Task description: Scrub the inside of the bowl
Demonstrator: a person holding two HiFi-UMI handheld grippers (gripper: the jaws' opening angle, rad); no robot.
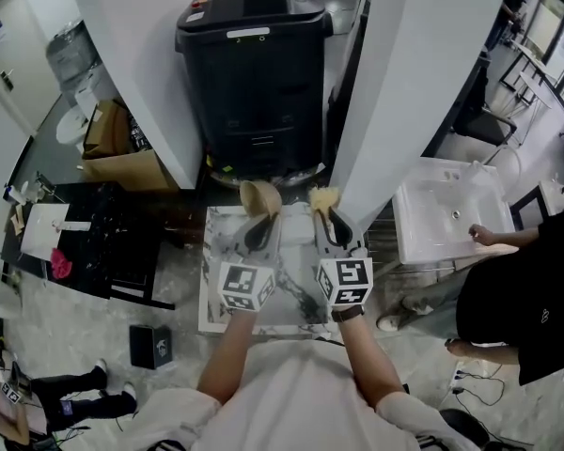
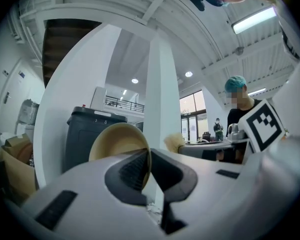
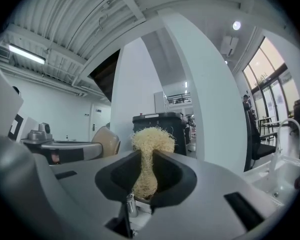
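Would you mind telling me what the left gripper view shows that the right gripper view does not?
Only the left: the left gripper's jaws shut on the bowl's rim, and a person in a teal cap. Only the right: the right gripper's jaws clamped on the scrubber, and a white sink. Both: the black bin, white pillars, bowl and scrubber.

— We're seeing only the top of the bowl; the left gripper is covering its lower part.

— And the right edge is cutting off the person beside the sink; we're finding the labels on the bin too small to read.
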